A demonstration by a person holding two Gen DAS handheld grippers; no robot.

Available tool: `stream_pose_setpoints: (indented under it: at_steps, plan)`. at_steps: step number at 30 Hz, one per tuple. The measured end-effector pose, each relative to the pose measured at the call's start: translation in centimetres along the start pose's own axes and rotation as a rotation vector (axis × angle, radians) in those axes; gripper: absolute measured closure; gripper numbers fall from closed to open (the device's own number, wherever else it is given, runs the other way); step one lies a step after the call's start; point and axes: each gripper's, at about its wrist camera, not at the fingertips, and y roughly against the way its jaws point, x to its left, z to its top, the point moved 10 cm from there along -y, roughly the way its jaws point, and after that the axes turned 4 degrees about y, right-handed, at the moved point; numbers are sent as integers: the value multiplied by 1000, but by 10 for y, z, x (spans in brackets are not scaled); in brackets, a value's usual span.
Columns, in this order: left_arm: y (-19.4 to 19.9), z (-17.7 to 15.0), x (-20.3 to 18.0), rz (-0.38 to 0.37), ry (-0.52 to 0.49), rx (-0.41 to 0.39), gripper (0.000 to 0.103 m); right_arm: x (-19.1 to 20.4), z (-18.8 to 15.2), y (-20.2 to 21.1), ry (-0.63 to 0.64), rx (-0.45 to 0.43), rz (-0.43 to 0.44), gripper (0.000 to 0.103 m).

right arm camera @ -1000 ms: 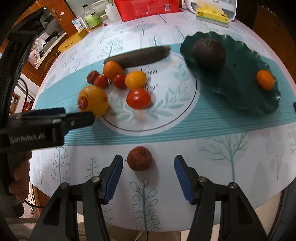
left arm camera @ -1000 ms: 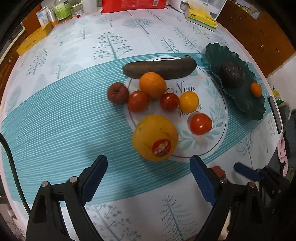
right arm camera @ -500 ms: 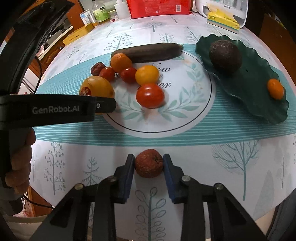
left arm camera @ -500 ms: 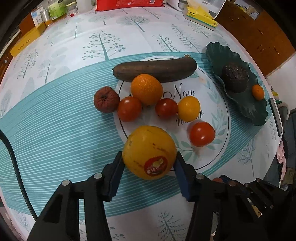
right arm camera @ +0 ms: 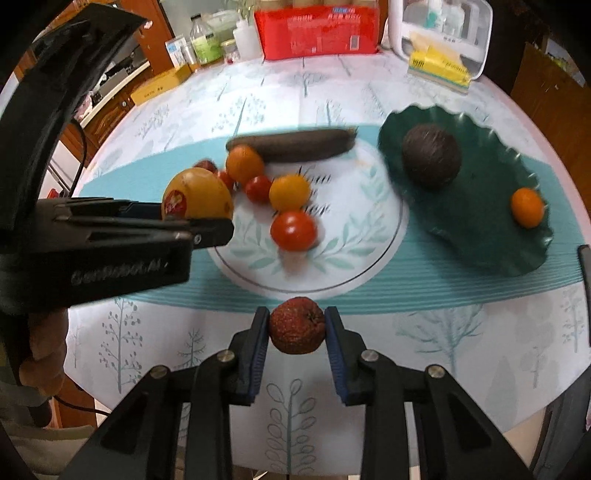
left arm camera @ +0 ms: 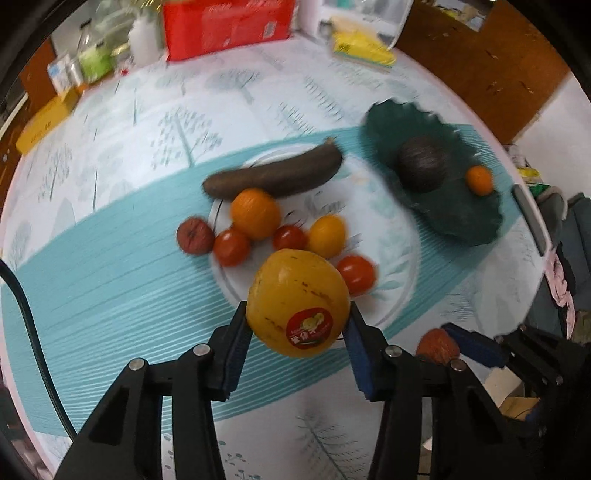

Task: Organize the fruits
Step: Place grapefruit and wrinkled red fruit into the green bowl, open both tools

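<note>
Gripping the big yellow fruit point(left arm camera: 297, 302) with the red sticker, my left tool point(left arm camera: 297, 332) has its blue pads pressed on either side and its jaws are closing a little more on it; the fruit sits between them above the near edge of the round printed mat point(left arm camera: 391, 236). My right tool point(right arm camera: 296, 326) is clamped tight on a small wrinkled red fruit point(right arm camera: 296, 325), held over the white part of the worktop point(right arm camera: 461, 332) just in front of the mat. On the mat behind lie a long dark fruit point(left arm camera: 273, 175), an orange point(left arm camera: 255, 213), a yellow round fruit point(left arm camera: 327, 236) and three red tomatoes point(left arm camera: 355, 275), with another wrinkled red fruit point(left arm camera: 194, 235) just off the mat's left edge. To the right stands a dark green scalloped dish point(right arm camera: 480, 229), which holds a dark avocado point(right arm camera: 431, 157) and a small orange fruit point(right arm camera: 527, 206), apart from each other. At the far edge of the worktop I can see a red pack point(right arm camera: 317, 33), bottles point(right arm camera: 205, 38) and a yellow box point(right arm camera: 159, 86). A hand point(right arm camera: 44, 354) grips the left tool's handle.
</note>
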Motion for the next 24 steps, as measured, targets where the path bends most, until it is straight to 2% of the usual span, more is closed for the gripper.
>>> stream_pose_setpoints:
  at_steps: [7,13,18,24]
  plan:
    - [51,24,-46,-53,-82,-113,56,-25,16,42,7,-65,-67,73]
    - [74,38,-84,-60,-116,-162,56,-65,26,70,-24,-120,-101,73]
    - [69,60,-112,-47,-87,-176,56,-112,43,78,-41,-149,-101,73]
    - [38,101,-151,6,-7,-178,56,-172,65,72,0,-132,-64,73]
